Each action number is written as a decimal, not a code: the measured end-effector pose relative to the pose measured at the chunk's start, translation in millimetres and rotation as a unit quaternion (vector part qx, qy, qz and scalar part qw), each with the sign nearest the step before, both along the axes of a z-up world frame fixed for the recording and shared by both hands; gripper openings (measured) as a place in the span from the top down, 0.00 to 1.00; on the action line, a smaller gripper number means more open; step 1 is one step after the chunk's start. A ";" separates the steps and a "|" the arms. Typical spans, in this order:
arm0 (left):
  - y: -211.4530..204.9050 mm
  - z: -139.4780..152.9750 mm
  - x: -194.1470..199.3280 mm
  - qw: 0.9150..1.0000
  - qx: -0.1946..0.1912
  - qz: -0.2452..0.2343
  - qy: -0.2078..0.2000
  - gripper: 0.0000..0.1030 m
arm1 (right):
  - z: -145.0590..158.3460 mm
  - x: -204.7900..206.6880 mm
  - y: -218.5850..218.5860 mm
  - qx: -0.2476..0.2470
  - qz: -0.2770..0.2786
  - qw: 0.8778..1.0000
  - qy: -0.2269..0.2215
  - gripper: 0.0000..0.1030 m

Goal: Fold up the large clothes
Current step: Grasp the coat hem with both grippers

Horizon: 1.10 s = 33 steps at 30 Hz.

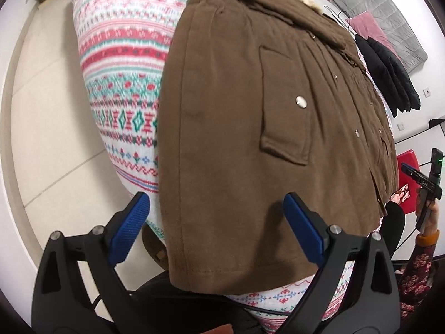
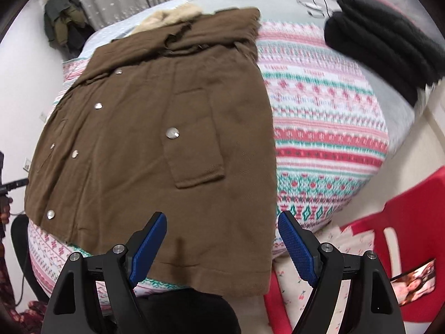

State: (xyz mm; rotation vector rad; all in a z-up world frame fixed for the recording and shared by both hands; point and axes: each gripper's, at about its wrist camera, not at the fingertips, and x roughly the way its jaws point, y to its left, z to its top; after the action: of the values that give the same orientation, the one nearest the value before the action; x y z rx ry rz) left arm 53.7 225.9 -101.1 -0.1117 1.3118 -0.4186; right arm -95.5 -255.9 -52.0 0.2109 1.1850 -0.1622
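Here, a brown coat lies spread flat on a bed covered by a patterned blanket with red, green and white bands. The coat is the landmark for everything else. It has a flap pocket with a round metal snap, more snaps along its front edge, and a pale fur collar at its far end. Its near hem hangs just over the near edge of the bed.

The left gripper hovers above the near hem of the coat, at the corner beside the bare blanket. Its two blue-padded fingers stand wide apart, with nothing between them; one pad is over the blanket just off the coat's side edge, the other over the coat itself. Whether either pad touches cloth cannot be told.

The right gripper hovers over the other near corner of the coat. Its jaws are also spread wide and hold nothing; one pad sits over the coat, the other just past the coat's side edge.

Beyond the coat on that same side, a folded black padded garment rests on the bed, well apart from the coat. A red plastic chair stands on the floor near the coat's hem corner. In the left wrist view, a hand in a flowered sleeve is visible holding the right gripper's body.
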 end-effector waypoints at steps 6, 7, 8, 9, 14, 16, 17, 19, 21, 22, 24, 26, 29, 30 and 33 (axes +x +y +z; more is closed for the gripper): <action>2.6 -12.8 -1.2 1.000 -0.021 0.002 0.021 0.06 | -31.5 7.6 -12.2 0.036 -0.019 0.998 0.039 0.19; 3.4 -13.0 -1.6 0.999 -0.025 0.004 0.024 0.06 | -38.3 9.6 -12.6 0.043 -0.020 0.998 0.049 0.19; 4.4 -13.3 -1.8 0.999 -0.028 0.006 0.025 0.06 | -40.8 10.8 -12.4 0.047 -0.021 0.997 0.053 0.19; 5.2 -14.1 -1.7 0.999 -0.032 0.008 0.031 0.06 | -44.0 12.0 -12.4 0.050 -0.025 0.997 0.055 0.19; 3.5 -12.2 -8.5 0.999 -0.037 0.010 0.034 0.12 | -44.0 13.6 -6.8 0.039 -0.028 0.998 0.050 0.19; 1.2 -8.8 -11.9 0.999 -0.034 0.007 0.026 0.16 | -44.6 14.5 -4.0 0.033 -0.026 0.998 0.049 0.19; 0.4 -5.8 -14.8 0.999 -0.032 0.005 0.021 0.19 | -44.5 14.7 -2.2 0.030 -0.024 0.998 0.048 0.20; -0.6 -1.3 -17.4 1.000 -0.027 0.005 0.011 0.26 | -43.8 14.7 0.9 0.027 -0.019 0.998 0.045 0.24; -2.6 3.0 -19.1 1.000 -0.020 0.005 0.002 0.35 | -41.0 14.1 5.1 0.023 -0.012 0.999 0.039 0.34; -2.8 4.9 -19.4 1.000 -0.015 0.006 -0.002 0.41 | -39.6 14.1 6.6 0.020 -0.009 0.999 0.037 0.37; -3.2 8.7 -20.5 1.000 -0.008 0.008 -0.010 0.50 | -35.7 14.5 11.3 0.009 -0.001 0.999 0.033 0.52; -3.2 12.0 -21.3 1.000 -0.004 0.011 -0.016 0.63 | -32.6 14.9 15.6 -0.005 0.006 1.000 0.029 0.66; -2.4 18.3 -22.7 0.999 -0.008 0.017 -0.026 0.74 | -28.0 15.8 20.7 -0.029 0.014 0.999 0.022 0.85; -3.9 19.9 -22.5 0.999 -0.011 0.019 -0.028 0.75 | -26.4 15.8 21.7 -0.030 0.014 0.999 0.018 0.86; -7.5 30.7 -24.2 0.998 -0.027 0.019 -0.046 0.78 | -18.8 15.6 25.6 -0.027 0.017 0.999 -0.001 0.89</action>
State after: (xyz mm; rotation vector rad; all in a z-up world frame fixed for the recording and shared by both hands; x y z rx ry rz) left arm 29.5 218.5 -70.4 -0.1594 1.2068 -0.4223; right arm -79.9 -230.2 -70.9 0.1434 1.1794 -0.1639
